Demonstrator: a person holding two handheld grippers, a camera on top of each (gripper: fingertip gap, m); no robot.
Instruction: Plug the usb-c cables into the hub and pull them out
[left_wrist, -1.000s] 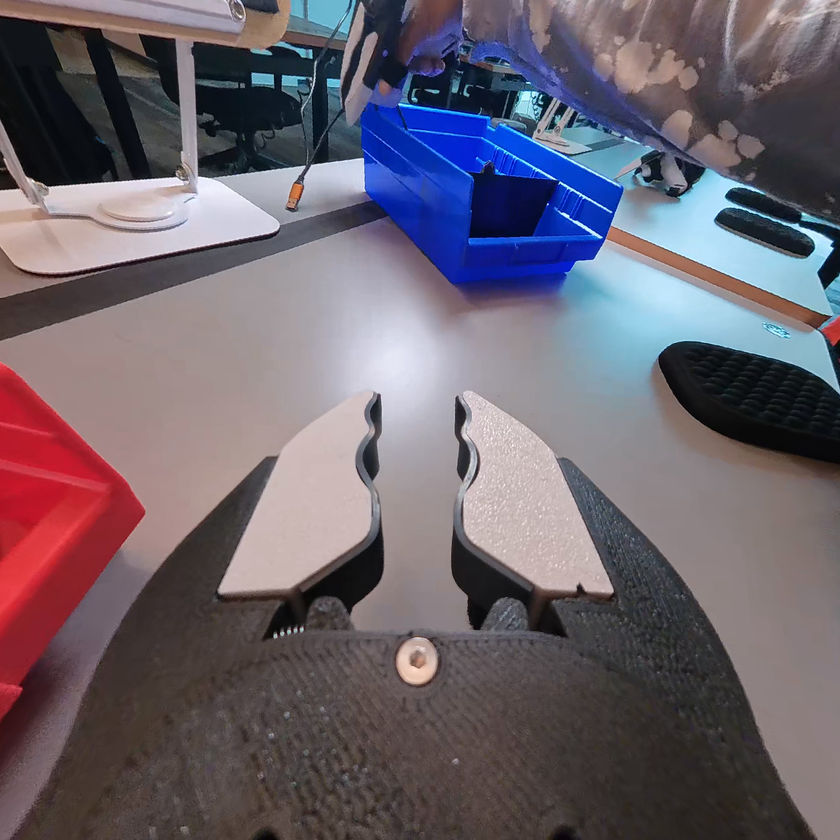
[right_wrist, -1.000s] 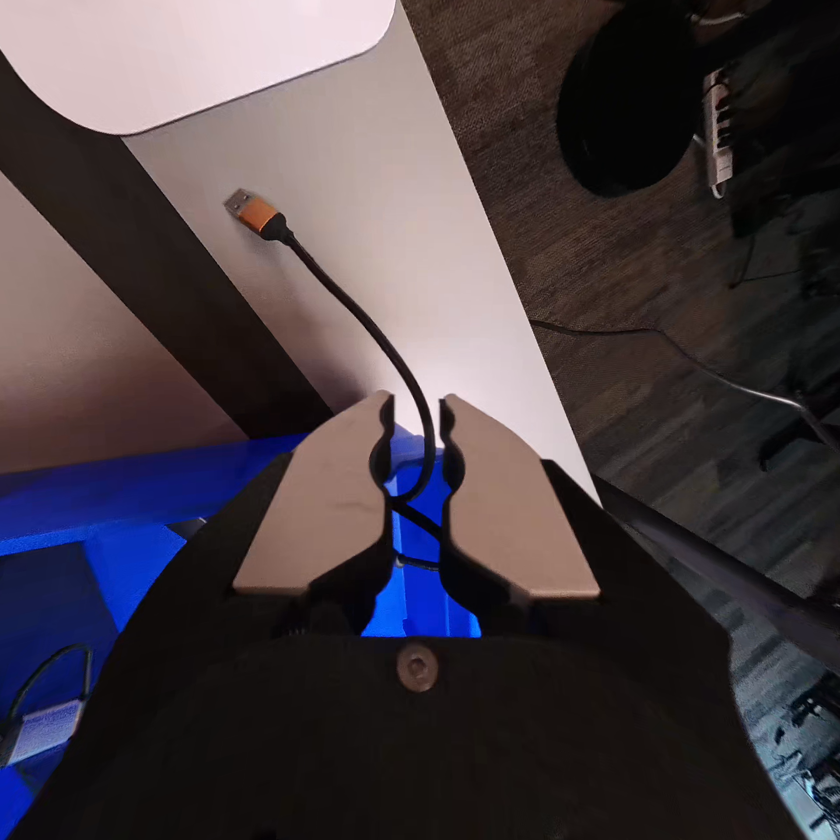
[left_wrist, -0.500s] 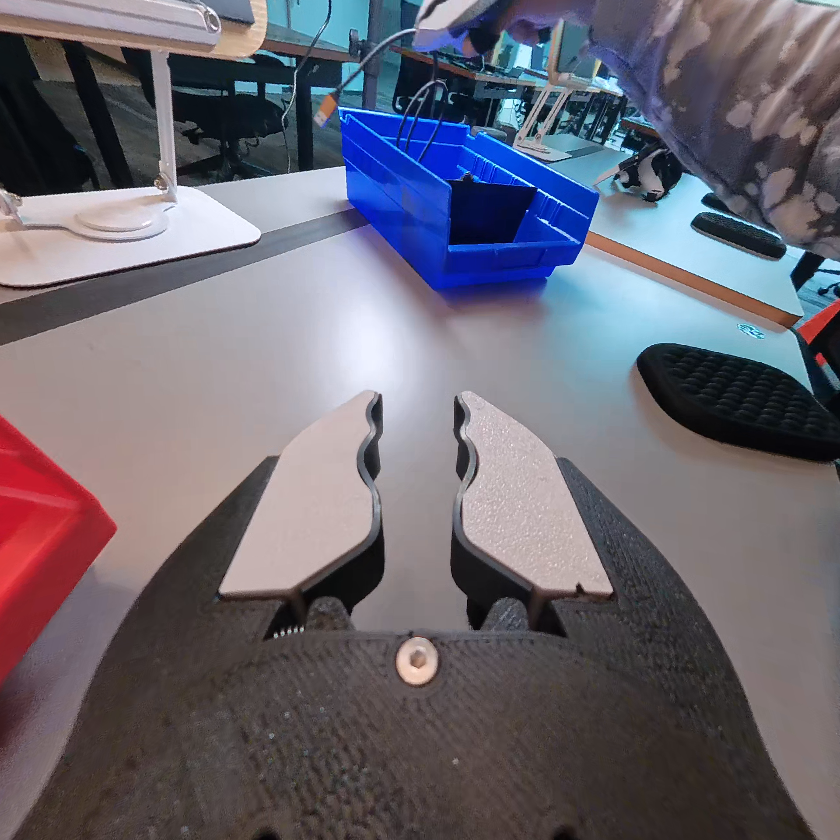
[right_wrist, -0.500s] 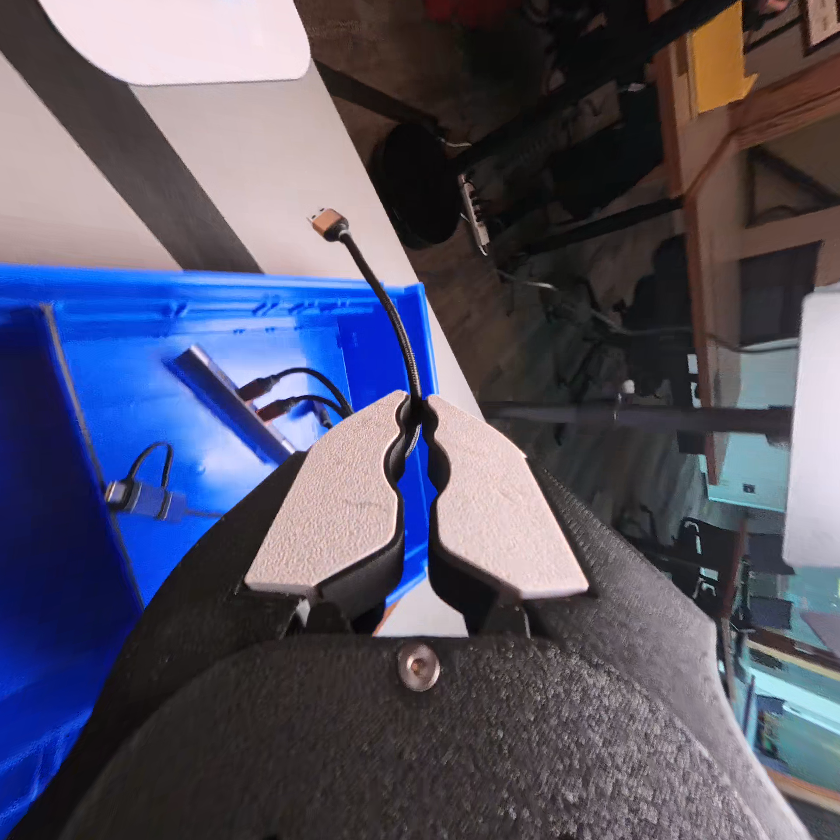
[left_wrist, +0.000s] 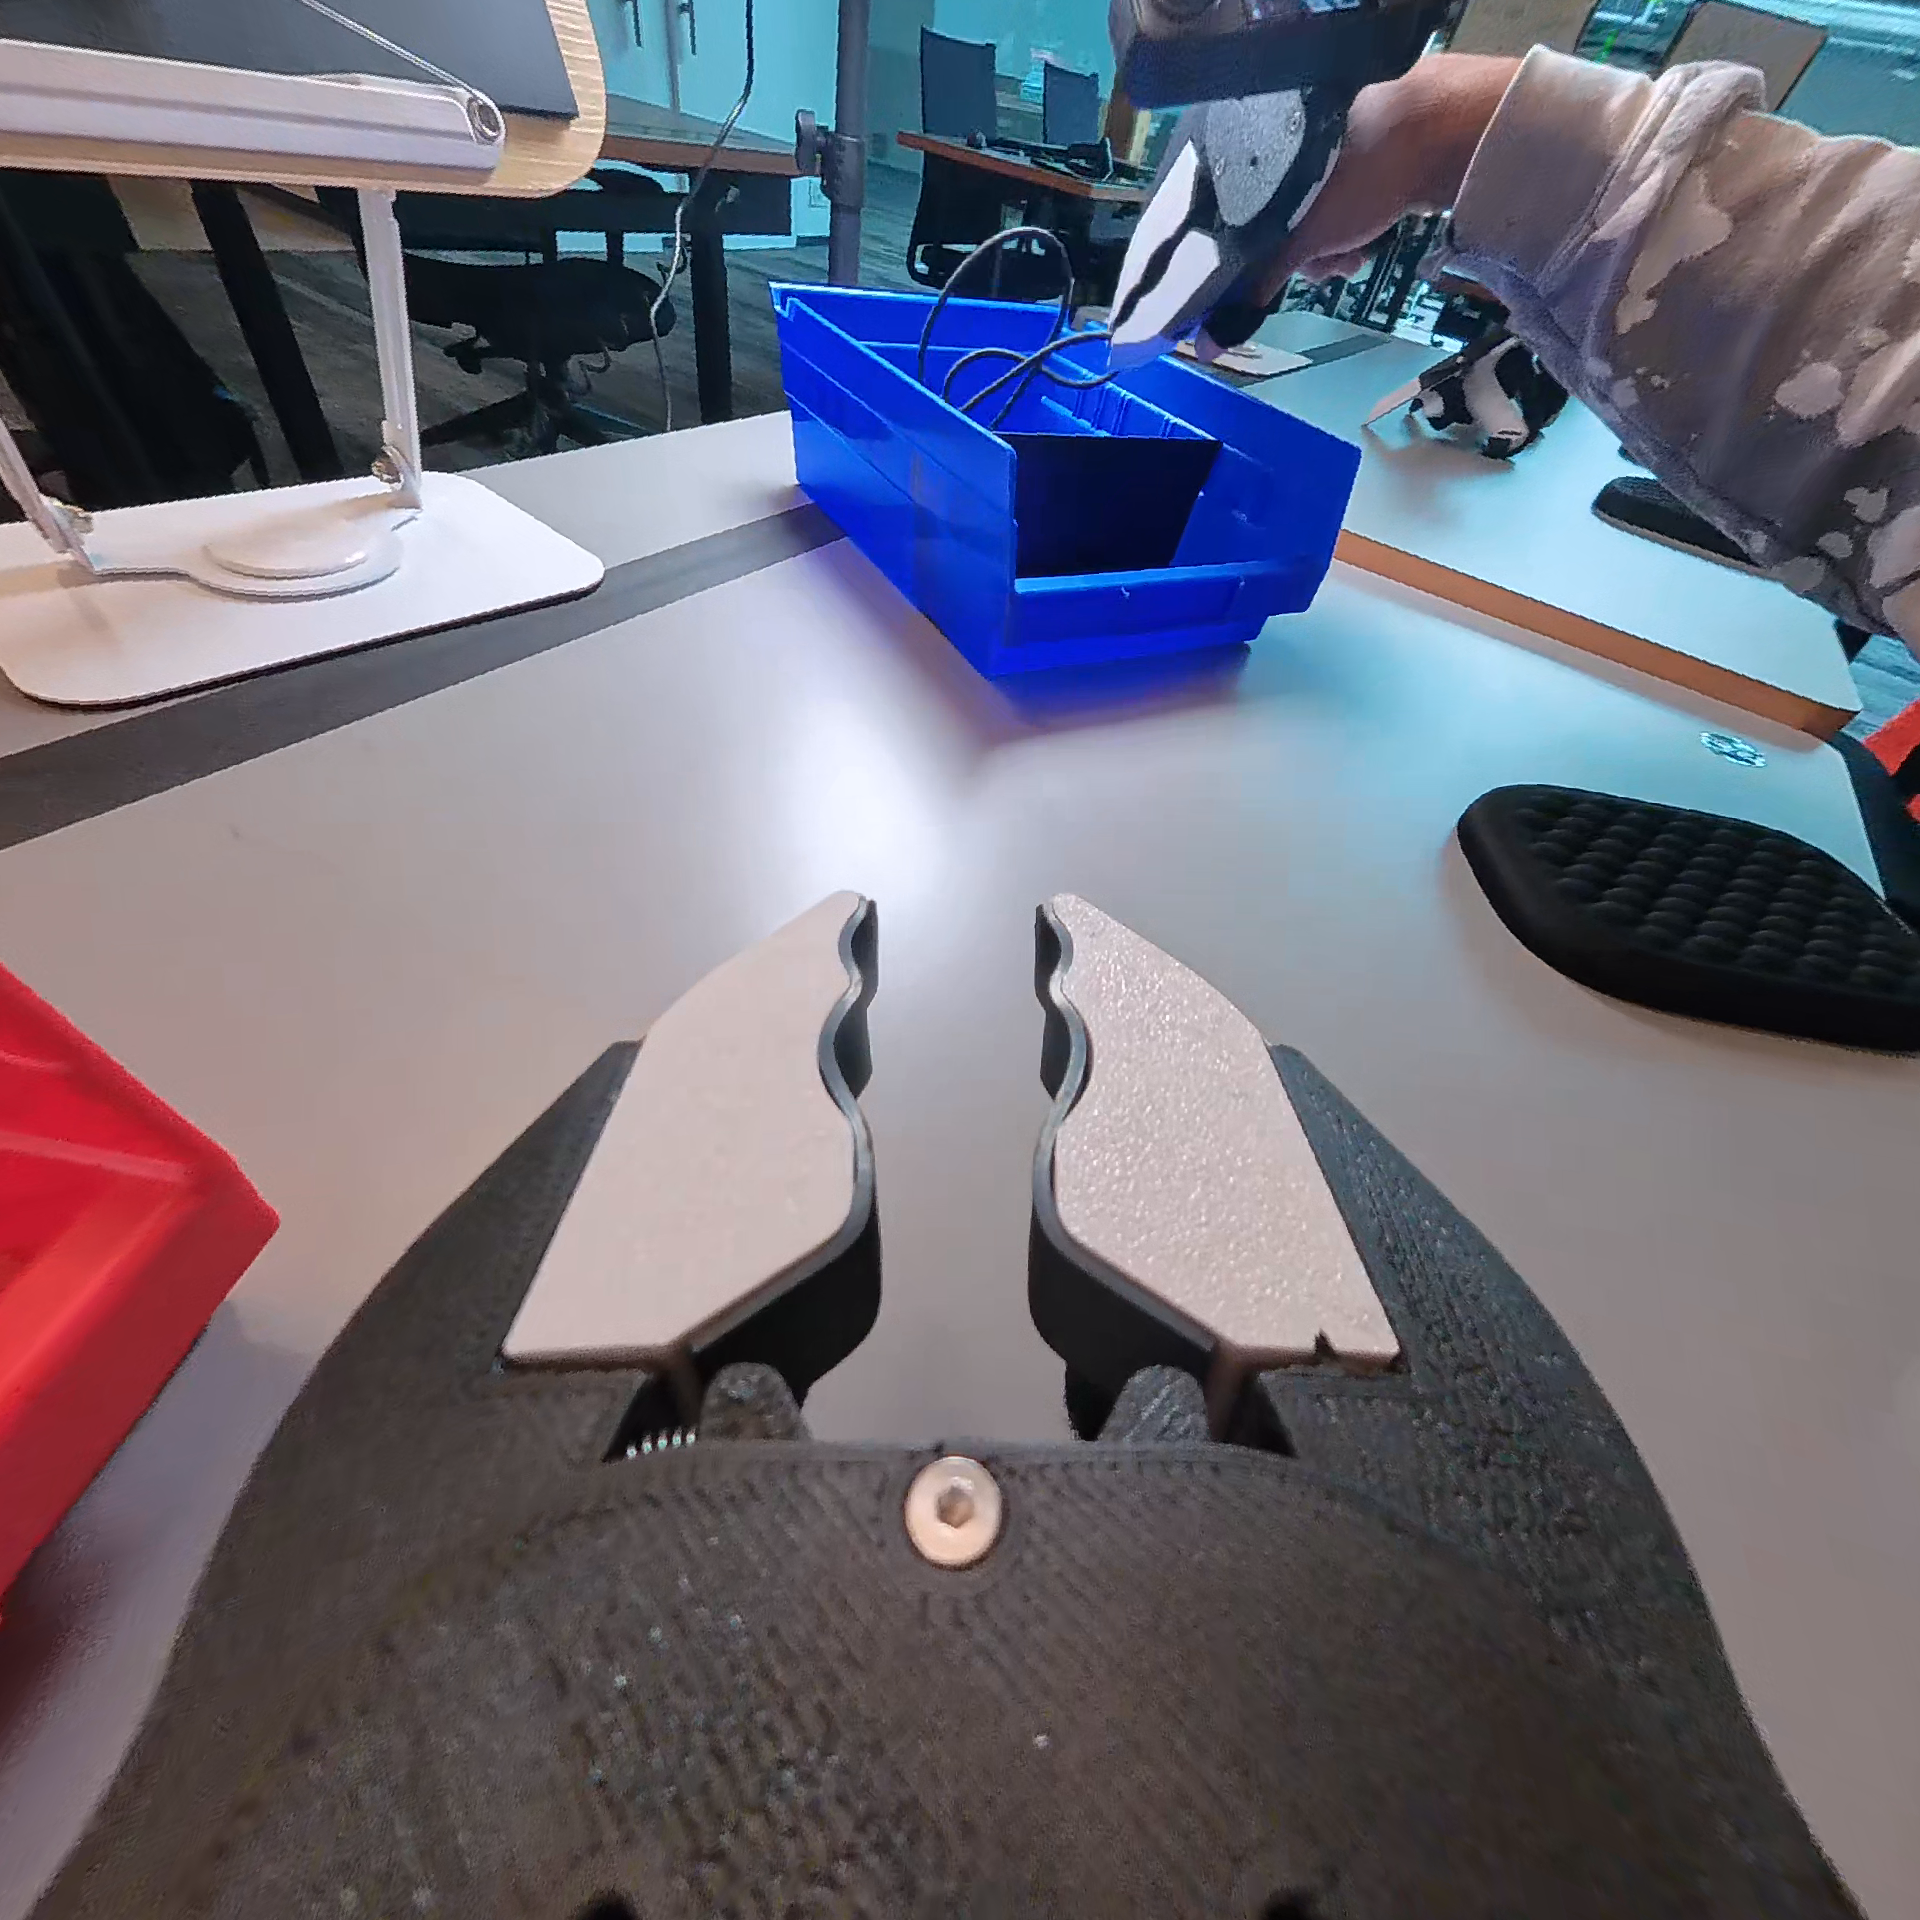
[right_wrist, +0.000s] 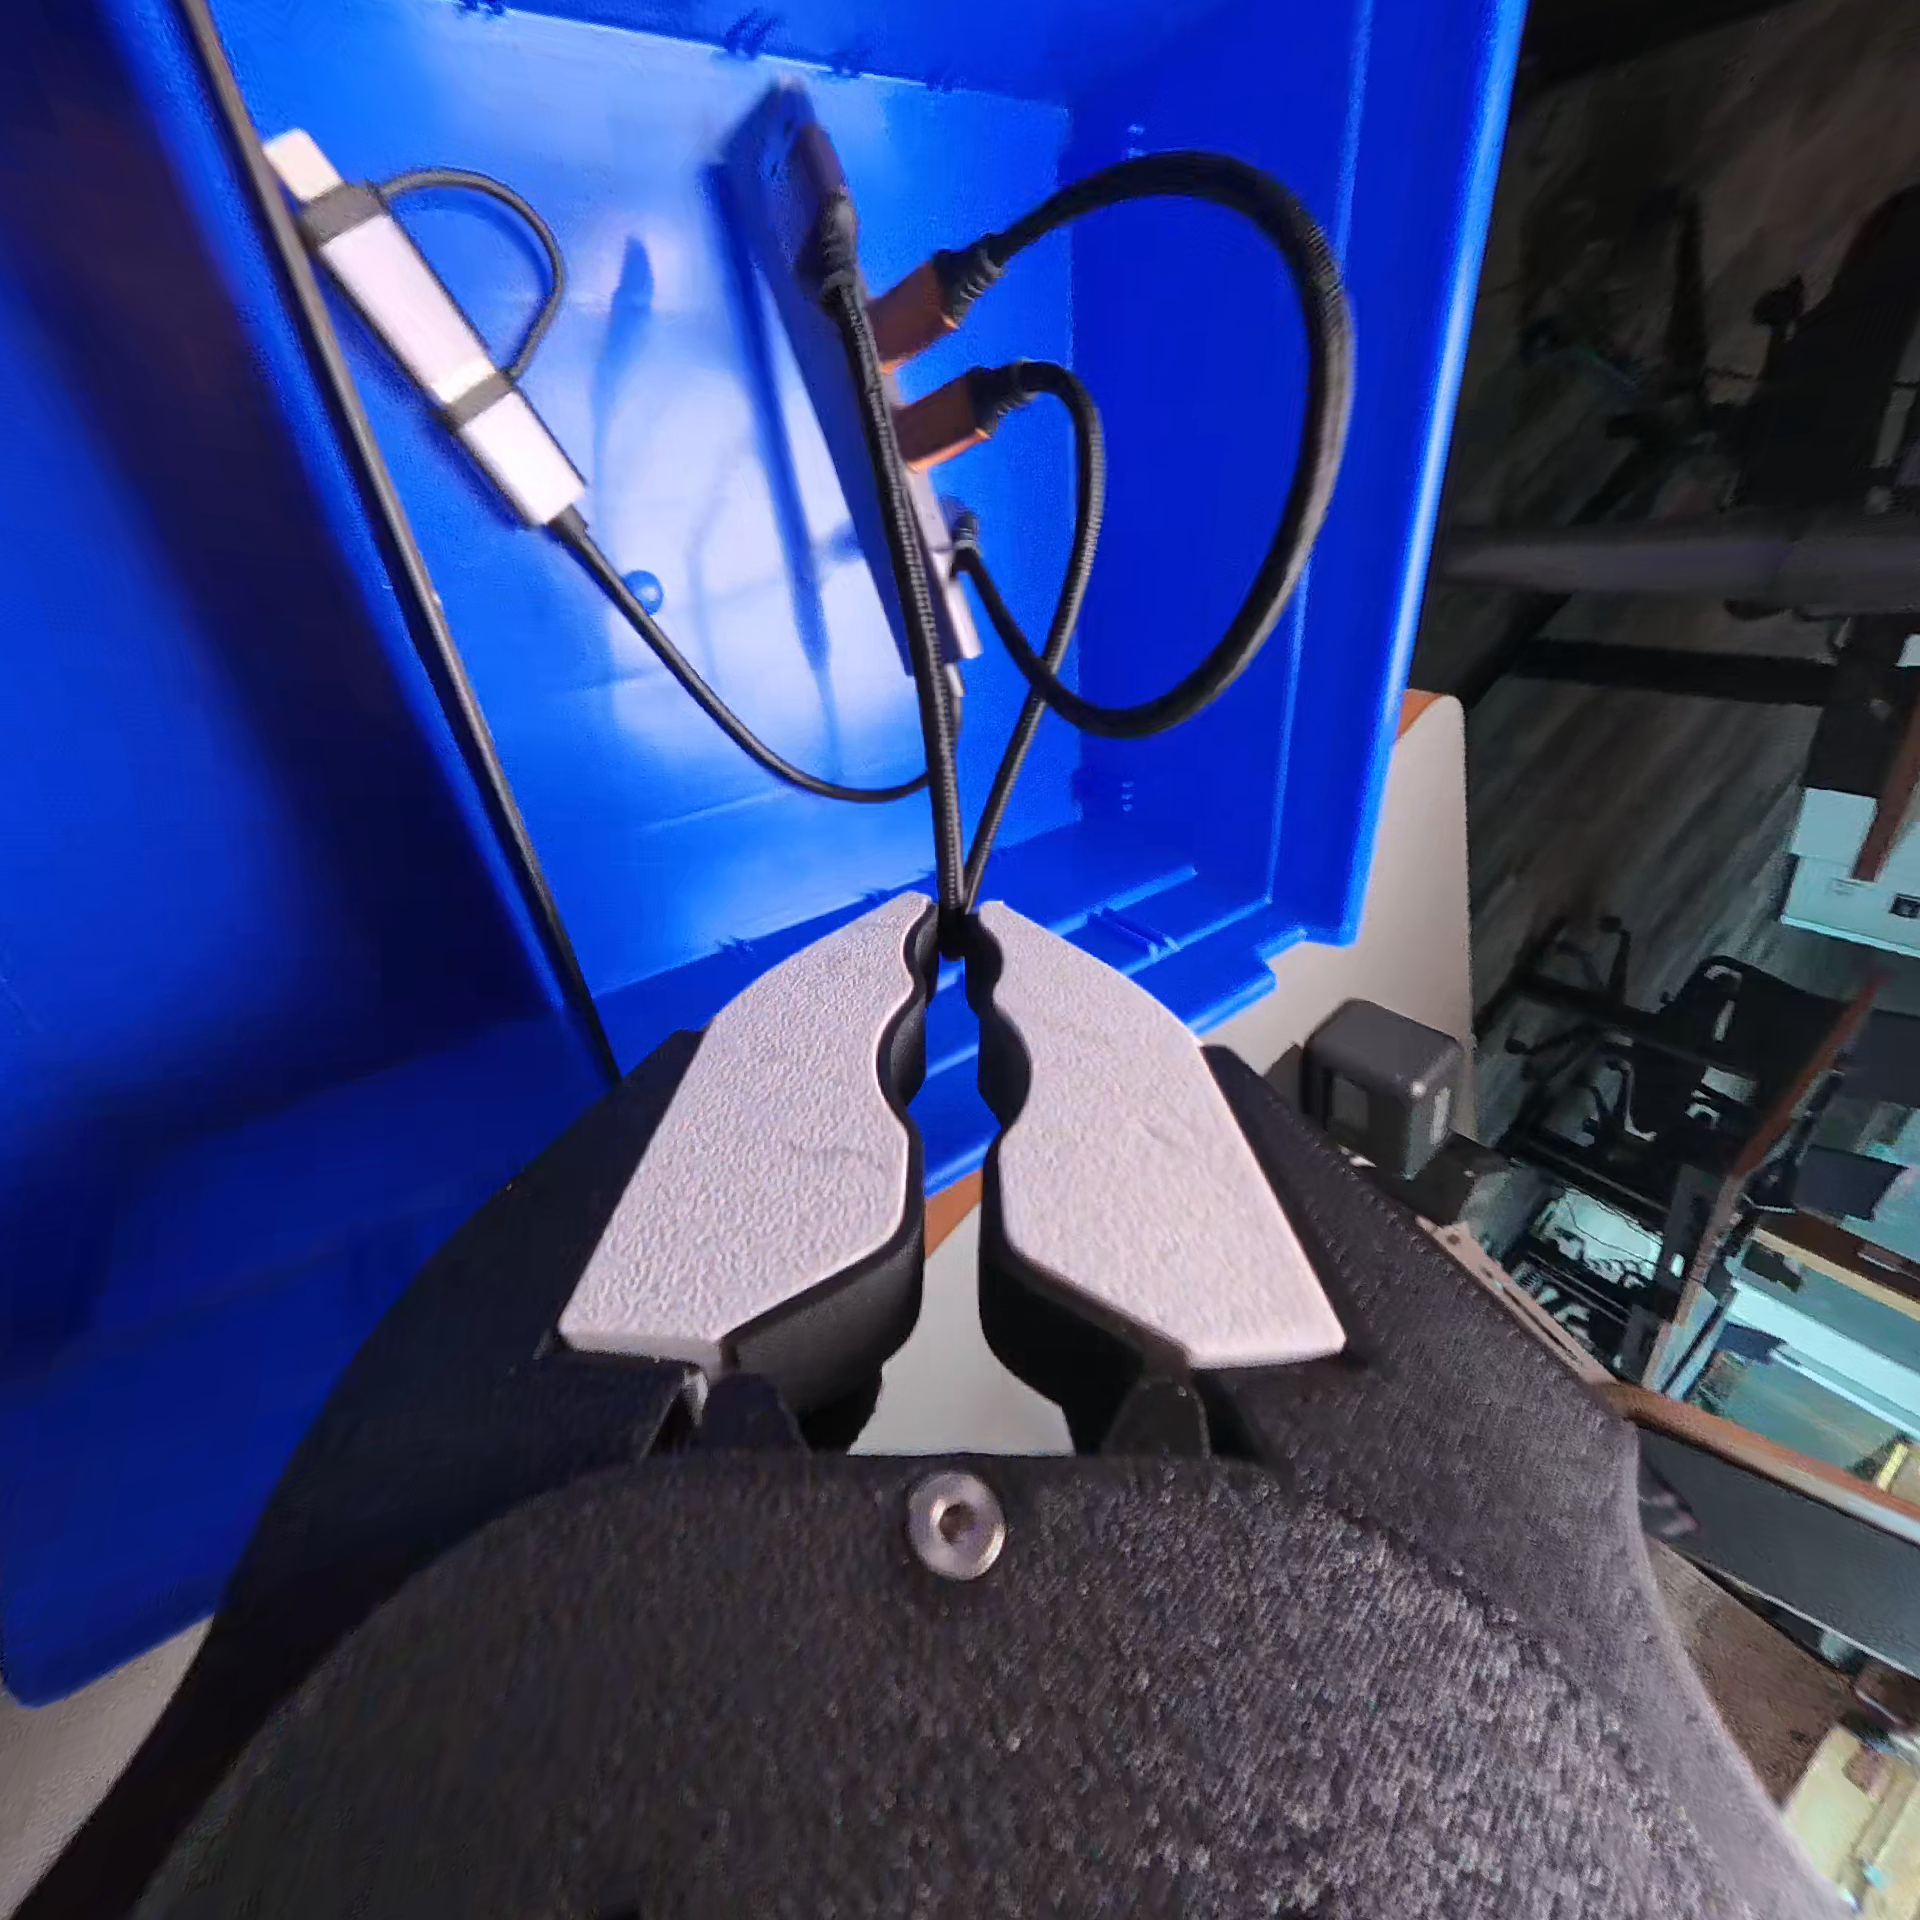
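My right gripper (right_wrist: 954, 925) is shut on black braided cables (right_wrist: 1320, 312), pinched at its fingertips. It points down into the blue bin (right_wrist: 1195, 727). A slim grey hub (right_wrist: 954, 582) lies on the bin floor with two orange-collared plugs (right_wrist: 925, 312) at its side. The cables loop up from there to my fingertips. A silver adapter (right_wrist: 436, 343) on a thin black cord lies to the left in the bin. In the left wrist view my left gripper (left_wrist: 956, 925) is open and empty over the grey table. The right gripper (left_wrist: 1132, 332) shows above the blue bin (left_wrist: 1060, 582).
A red bin (left_wrist: 94, 1195) stands at the left edge. A white stand base (left_wrist: 281, 582) sits at the back left. A black padded rest (left_wrist: 1683, 925) lies at the right. A person's patterned sleeve (left_wrist: 1714, 312) reaches in from the upper right. A dark divider (left_wrist: 1101, 499) stands in the blue bin. The left gripper's tips are roughly 45 cm from the right gripper's.
My right gripper has swung from past the bin's far edge to above the bin's inside, still shut on the cable, whose loops now hang into the bin. The left gripper has barely moved.
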